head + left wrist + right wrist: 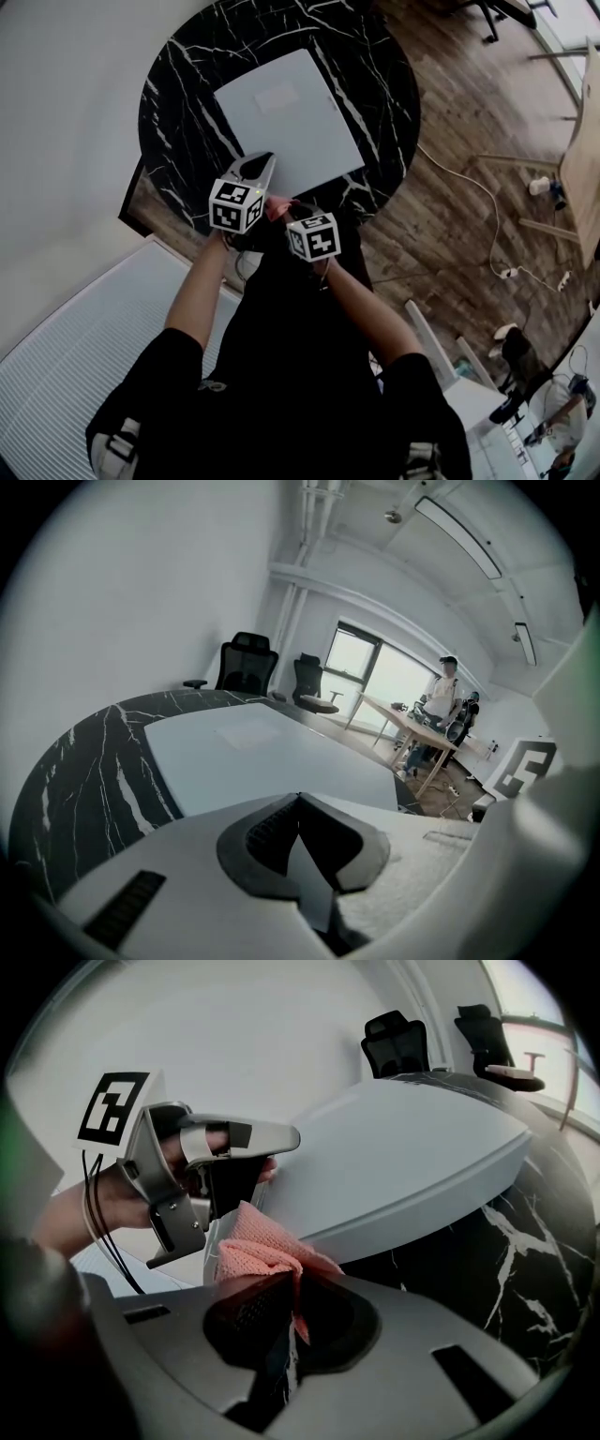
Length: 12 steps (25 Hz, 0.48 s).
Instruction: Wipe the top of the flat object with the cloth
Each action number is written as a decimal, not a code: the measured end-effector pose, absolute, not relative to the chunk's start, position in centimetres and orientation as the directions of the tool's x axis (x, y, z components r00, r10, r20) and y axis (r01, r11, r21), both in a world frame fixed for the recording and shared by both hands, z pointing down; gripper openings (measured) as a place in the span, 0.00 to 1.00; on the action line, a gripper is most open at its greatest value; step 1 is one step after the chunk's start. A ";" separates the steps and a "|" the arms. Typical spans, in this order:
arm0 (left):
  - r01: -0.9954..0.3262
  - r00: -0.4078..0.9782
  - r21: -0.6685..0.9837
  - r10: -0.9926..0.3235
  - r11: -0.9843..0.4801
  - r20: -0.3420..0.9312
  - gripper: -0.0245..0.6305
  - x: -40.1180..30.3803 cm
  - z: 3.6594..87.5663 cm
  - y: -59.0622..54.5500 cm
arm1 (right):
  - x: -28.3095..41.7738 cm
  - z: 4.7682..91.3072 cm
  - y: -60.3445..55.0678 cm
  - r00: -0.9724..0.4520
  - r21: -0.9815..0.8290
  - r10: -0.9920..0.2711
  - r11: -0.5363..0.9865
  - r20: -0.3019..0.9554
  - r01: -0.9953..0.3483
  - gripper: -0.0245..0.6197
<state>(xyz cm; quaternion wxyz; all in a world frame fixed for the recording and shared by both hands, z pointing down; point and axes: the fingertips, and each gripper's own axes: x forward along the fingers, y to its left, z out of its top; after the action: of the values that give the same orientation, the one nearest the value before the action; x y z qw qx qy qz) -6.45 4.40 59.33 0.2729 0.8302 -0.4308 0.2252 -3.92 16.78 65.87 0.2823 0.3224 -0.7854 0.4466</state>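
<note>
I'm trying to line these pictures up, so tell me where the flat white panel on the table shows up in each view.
Head view: the flat white panel lies top centre, on the round table.
Left gripper view: the panel fills the middle of the picture.
Right gripper view: the panel sits upper right, behind the pink cloth.
Shared landmark: the black marble table under it.

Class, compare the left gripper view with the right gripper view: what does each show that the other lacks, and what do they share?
Only the left gripper view shows a person standing by a wooden desk. Only the right gripper view shows the pink cloth, pinched in the right gripper, and the left gripper seen from outside. Both show the white flat object on the black marble table, and black office chairs.
</note>
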 end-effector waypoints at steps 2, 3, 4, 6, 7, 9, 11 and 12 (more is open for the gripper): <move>-0.839 0.528 0.263 -0.593 -0.477 0.608 0.04 -6.5 59.3 4.4 | -3.8 65.7 16.7 -0.629 -0.516 -0.260 0.391 0.733 -0.762 0.05; -0.839 0.528 0.263 -0.593 -0.476 0.608 0.04 -6.4 59.3 4.4 | -3.8 65.7 16.8 -0.631 -0.519 -0.257 0.390 0.732 -0.760 0.05; -0.839 0.526 0.262 -0.593 -0.476 0.610 0.04 -6.5 59.4 4.4 | -3.8 65.8 16.9 -0.635 -0.524 -0.254 0.389 0.729 -0.758 0.05; -0.841 0.521 0.251 -0.590 -0.480 0.617 0.04 -6.5 59.5 4.5 | -3.8 65.8 16.9 -0.640 -0.530 -0.252 0.387 0.726 -0.754 0.05; -0.841 0.518 0.243 -0.589 -0.483 0.621 0.04 -6.4 59.5 4.5 | -3.7 65.7 16.8 -0.640 -0.531 -0.254 0.386 0.725 -0.754 0.05; -0.843 0.509 0.229 -0.586 -0.486 0.630 0.04 -6.4 59.6 4.4 | -3.6 65.5 16.6 -0.646 -0.537 -0.257 0.386 0.719 -0.750 0.05; -0.850 0.498 0.223 -0.587 -0.478 0.638 0.04 -6.5 59.8 4.2 | -3.6 65.6 16.5 -0.655 -0.546 -0.256 0.386 0.711 -0.743 0.05; -0.854 0.492 0.223 -0.589 -0.470 0.642 0.04 -6.6 59.8 4.1 | -3.4 65.6 16.3 -0.654 -0.544 -0.257 0.388 0.712 -0.744 0.05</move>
<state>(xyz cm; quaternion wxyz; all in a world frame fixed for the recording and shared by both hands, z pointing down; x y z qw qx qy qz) -6.61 4.14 59.81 0.2683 0.8209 -0.4393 0.2473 -3.36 16.32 65.61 0.2688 0.3175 -0.7884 0.4532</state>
